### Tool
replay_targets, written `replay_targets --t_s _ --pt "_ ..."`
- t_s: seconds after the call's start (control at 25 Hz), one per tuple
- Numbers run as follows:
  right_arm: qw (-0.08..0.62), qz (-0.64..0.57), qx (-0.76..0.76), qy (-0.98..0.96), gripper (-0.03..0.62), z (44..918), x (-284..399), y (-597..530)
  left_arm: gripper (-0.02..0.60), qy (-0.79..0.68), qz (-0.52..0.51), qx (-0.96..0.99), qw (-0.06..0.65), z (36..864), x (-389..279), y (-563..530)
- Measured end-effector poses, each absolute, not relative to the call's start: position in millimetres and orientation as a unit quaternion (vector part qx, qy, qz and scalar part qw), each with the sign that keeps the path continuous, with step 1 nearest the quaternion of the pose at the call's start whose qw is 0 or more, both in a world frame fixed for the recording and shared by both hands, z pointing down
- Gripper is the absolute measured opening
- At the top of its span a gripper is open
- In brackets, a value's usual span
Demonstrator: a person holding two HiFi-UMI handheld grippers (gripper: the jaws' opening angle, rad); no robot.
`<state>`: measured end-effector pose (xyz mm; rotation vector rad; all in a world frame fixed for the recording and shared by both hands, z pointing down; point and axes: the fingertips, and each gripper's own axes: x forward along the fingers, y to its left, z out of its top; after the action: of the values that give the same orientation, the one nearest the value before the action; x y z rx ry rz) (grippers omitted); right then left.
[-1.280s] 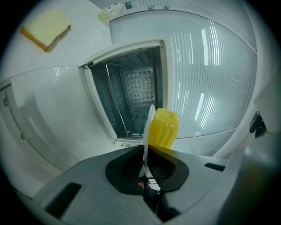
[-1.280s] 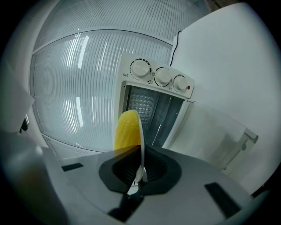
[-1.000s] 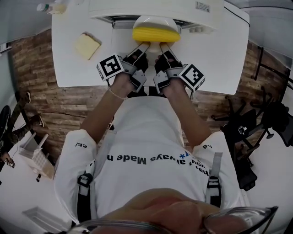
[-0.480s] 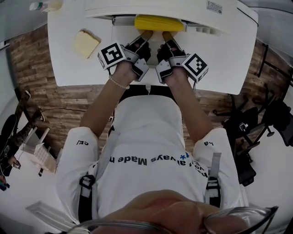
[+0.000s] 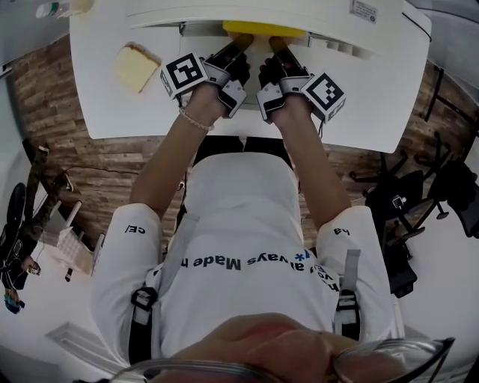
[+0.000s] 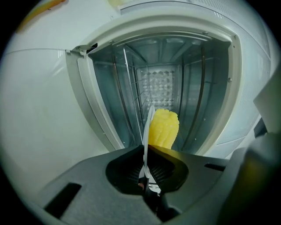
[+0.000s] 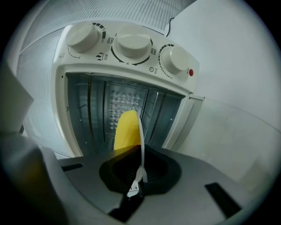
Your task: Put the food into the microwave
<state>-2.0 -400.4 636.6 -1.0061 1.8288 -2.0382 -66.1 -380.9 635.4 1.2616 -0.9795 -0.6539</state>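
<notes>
A yellow corn cob (image 5: 262, 28) lies on a white plate, and only its near edge shows under the top of the white microwave (image 5: 299, 9). My left gripper (image 5: 238, 51) is shut on the plate's left rim (image 6: 148, 127). My right gripper (image 5: 275, 49) is shut on the right rim (image 7: 141, 149). In the left gripper view the corn cob (image 6: 163, 128) stands past the left gripper (image 6: 145, 162), inside the open metal cavity (image 6: 162, 79). The right gripper view shows the corn cob (image 7: 127, 129) beyond the right gripper (image 7: 139, 173), in front of the cavity (image 7: 109, 96).
The microwave stands on a white table (image 5: 112, 112). Its door (image 7: 228, 132) hangs open, and three knobs (image 7: 131, 46) line one side. A pale yellow slice (image 5: 133, 66) lies on the table at the left, with a bottle (image 5: 52, 9) behind it. Black chairs (image 5: 404, 217) stand at the right.
Both grippers have carried the plate forward and a little lower into the microwave. The corn, fully seen before, is now mostly hidden under the microwave's top.
</notes>
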Motion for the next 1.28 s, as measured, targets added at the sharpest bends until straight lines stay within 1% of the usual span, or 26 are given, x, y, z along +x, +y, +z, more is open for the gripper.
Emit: replay_targets --t_s 0.12,0.36,0.6,1.04,1.28 --pt "0.118 -0.691 -0.342 0.626 0.018 627.9 1.3 -389.5 0.023 -0.431 -0.292 0.561 0.644 626.0 -62.6 -370.1" --pt "0.12 -0.699 -0.343 0.616 0.018 638.1 -3.6 -408.3 0.023 -0.432 -0.293 0.557 0.646 634.6 -66.9 -390.0" --pt "0.122 -0.709 -0.35 0.599 0.02 669.4 -6.9 -436.4 0.023 -0.435 -0.29 0.543 0.657 665.9 -70.7 -416.7" --pt "0.118 -0.711 -0.329 0.61 0.021 664.2 -10.9 -430.6 0.023 -0.435 -0.306 0.541 0.652 665.4 -69.7 -423.9" --pt "0.135 -0.718 -0.328 0.599 0.02 665.1 -12.7 -432.8 0.025 -0.441 -0.305 0.548 0.642 661.4 -71.9 -426.9"
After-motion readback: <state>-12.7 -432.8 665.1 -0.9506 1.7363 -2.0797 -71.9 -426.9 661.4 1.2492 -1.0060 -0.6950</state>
